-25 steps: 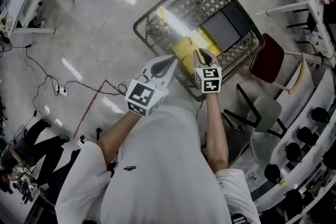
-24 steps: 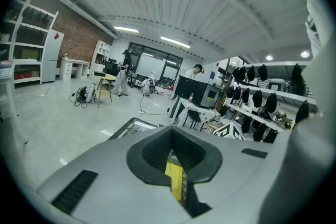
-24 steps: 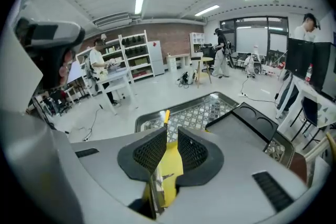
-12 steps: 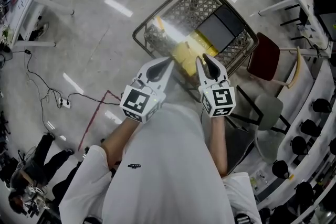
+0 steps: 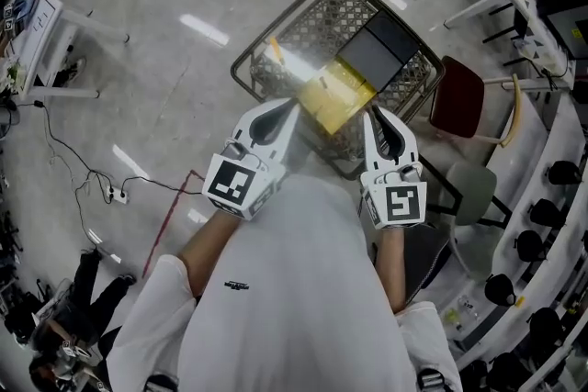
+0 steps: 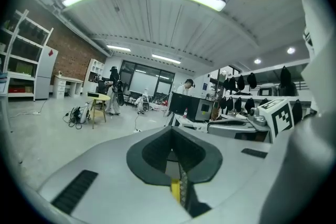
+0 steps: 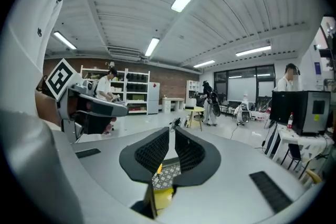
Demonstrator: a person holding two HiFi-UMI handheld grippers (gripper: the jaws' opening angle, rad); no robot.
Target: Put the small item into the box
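A wire cart stands on the floor in front of me. In it lies an open yellow box, with dark grey panels beyond it. No separate small item shows. My left gripper hangs at the cart's near rim, jaws shut and empty; its own view shows the pads meeting. My right gripper is held beside the box's near right corner. Its own view shows a narrow gap between the pads with nothing in it, and the yellow box shows below.
A red chair and a grey chair stand right of the cart. A white table is at the far left, with cables and a red tape line on the floor. Other people work in the room's background.
My right gripper has drawn back from over the yellow box toward my body. The left gripper has also come back a little. The box looks more open now.
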